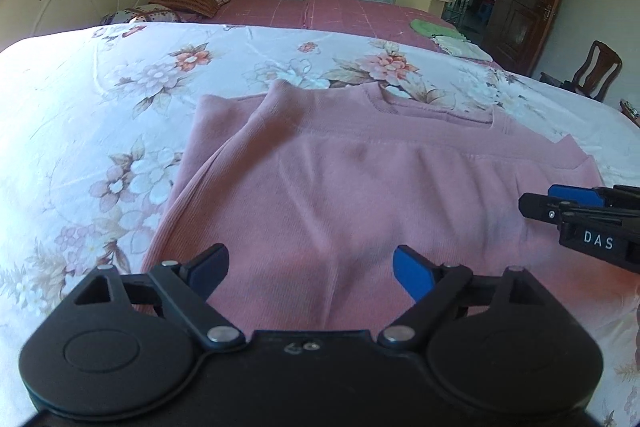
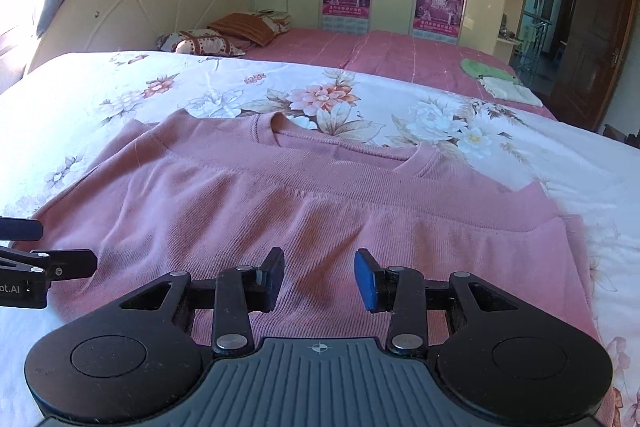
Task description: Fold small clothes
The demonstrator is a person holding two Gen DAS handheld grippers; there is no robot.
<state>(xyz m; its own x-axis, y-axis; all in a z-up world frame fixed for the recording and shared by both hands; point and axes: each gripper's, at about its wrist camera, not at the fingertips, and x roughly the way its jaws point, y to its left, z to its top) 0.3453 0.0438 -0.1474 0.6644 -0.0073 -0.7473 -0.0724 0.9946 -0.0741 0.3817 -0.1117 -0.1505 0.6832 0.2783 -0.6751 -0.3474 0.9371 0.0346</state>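
A pink ribbed sweater (image 1: 340, 179) (image 2: 280, 203) lies flat on the floral sheet, its round neckline (image 1: 432, 107) pointing away from me and its lower part folded up over the chest. A sleeve is folded in along the left side. My left gripper (image 1: 310, 259) hovers over the sweater's near left part, jaws wide open with nothing between them. To its right, my right gripper (image 2: 319, 263) hangs over the near edge of the sweater with a moderate gap between its pads and no fabric pinched. Each gripper shows in the other's view, the right gripper (image 1: 560, 207) and the left gripper (image 2: 66, 245).
The floral sheet (image 1: 100, 147) covers the near bed. Beyond it a pink bedspread (image 1: 360, 11) carries pillows (image 1: 188, 1) and a green cloth (image 1: 430, 27) beside a white one. A headboard stands at the left, wardrobes behind, a wooden door and chair (image 1: 596, 71) at the right.
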